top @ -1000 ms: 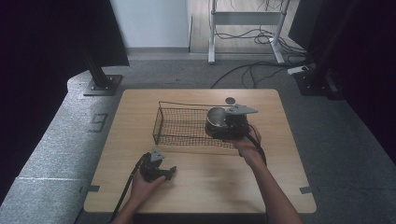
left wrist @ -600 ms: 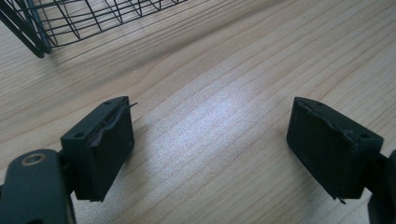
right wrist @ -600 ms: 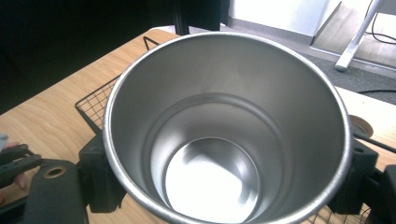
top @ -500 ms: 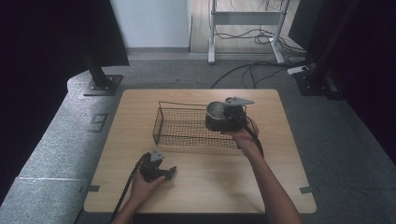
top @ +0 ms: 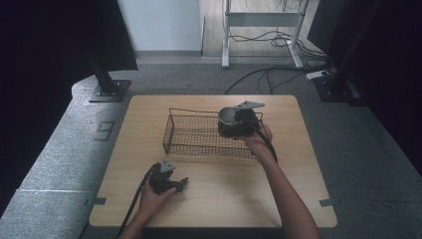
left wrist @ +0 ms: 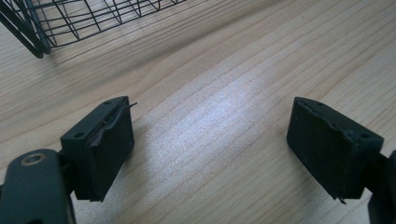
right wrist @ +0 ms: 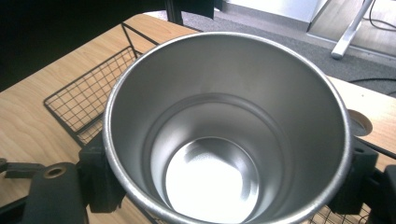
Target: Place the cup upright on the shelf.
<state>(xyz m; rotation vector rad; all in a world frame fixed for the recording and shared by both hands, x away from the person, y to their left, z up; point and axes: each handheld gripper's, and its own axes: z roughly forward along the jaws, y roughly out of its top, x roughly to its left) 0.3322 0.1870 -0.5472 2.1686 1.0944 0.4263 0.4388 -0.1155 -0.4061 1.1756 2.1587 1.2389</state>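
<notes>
While cup rides over basket:
step: right tool [top: 238, 121] clamps steel cup [right wrist: 227, 130] by its sides, held above wire basket [top: 194, 134], right end.
left tool [top: 169, 180]: jaws wide, empty, low over worktop [top: 298, 164].
next: likely lower cup inside the basket, then release.

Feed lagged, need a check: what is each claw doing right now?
Left claw: open, empty, low over the table.
Right claw: closed on the steel cup, above the wire basket.
</notes>
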